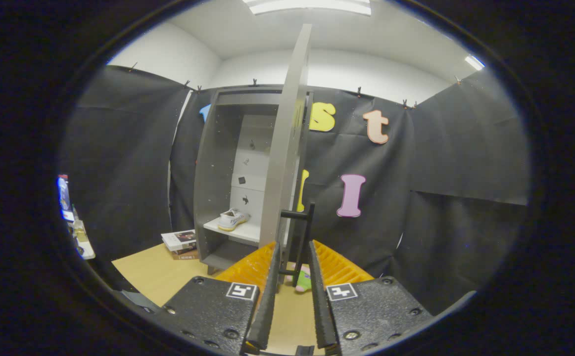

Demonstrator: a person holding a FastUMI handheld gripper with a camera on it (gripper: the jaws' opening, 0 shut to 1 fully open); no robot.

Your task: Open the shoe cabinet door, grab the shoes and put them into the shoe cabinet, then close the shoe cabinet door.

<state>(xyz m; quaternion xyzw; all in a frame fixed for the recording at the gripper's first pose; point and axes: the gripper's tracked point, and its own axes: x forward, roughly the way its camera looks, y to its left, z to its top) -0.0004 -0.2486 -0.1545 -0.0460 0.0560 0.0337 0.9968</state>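
The grey shoe cabinet (218,163) stands against the booth wall with its door (287,148) swung open, edge-on to me. A white shoe (232,219) lies on the white lower shelf inside. The door's black bar handle (309,217) hangs on the door's edge, and its lower part runs down into the narrow gap between my fingertips. My gripper (294,247) is open only a little. The handle is thinner than that gap. The right fingertip (313,249) is close beside the bar; I cannot tell whether it touches.
A stack of books (181,241) lies on the wooden floor left of the cabinet's foot. A small pink and green object (303,281) sits on the floor between my fingers, below the handle. A cluttered ledge (77,232) is far off to the left.
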